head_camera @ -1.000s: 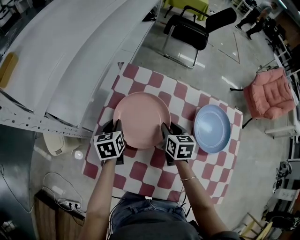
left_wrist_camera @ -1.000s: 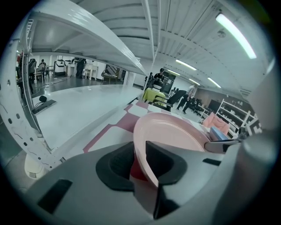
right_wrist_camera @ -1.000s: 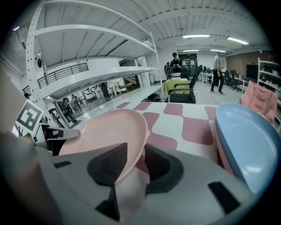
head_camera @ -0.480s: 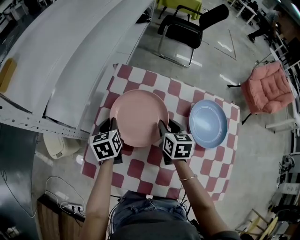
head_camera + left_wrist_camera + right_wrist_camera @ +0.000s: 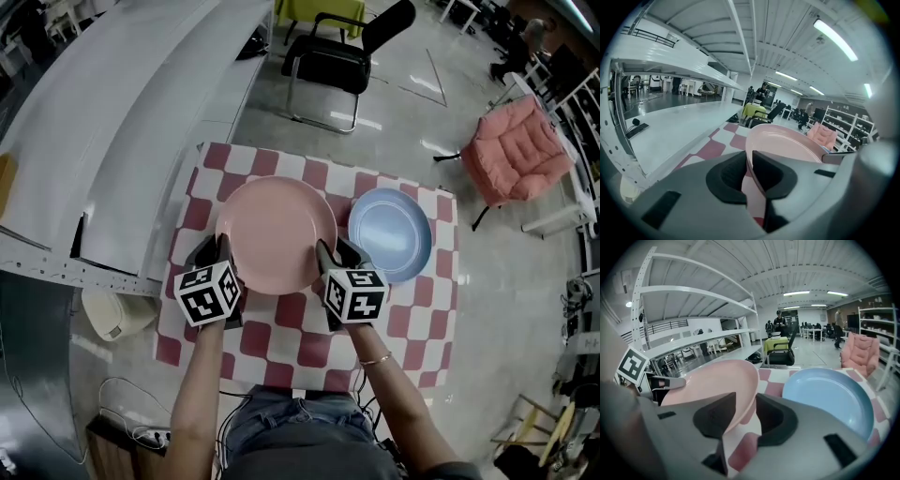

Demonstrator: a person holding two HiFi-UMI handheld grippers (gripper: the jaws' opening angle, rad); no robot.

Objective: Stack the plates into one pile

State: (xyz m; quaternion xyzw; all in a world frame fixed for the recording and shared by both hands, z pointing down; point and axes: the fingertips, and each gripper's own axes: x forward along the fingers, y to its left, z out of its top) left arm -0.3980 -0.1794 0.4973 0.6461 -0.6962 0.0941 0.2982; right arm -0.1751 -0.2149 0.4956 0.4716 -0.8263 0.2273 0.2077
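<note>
Head view: the left claw (image 5: 217,246) grips the near-left rim of the pink plate (image 5: 277,234). Its jaws have just been closing, and in the left gripper view the rim sits pinched between the pads. The pink plate is carried face up and roughly level between the two claws, over the checkered tabletop (image 5: 281,328). Being round, it has no long axis, and the line between the two grips runs left to right. The right claw (image 5: 330,248) is clamped on the near-right rim, with the lip caught between its pads. The blue plate (image 5: 394,234) lies flat on the tabletop to the right, just beyond the right claw, so the right hand is nearer. The pink plate's right edge overlaps the blue one's left edge. The carry should run rightward.
</note>
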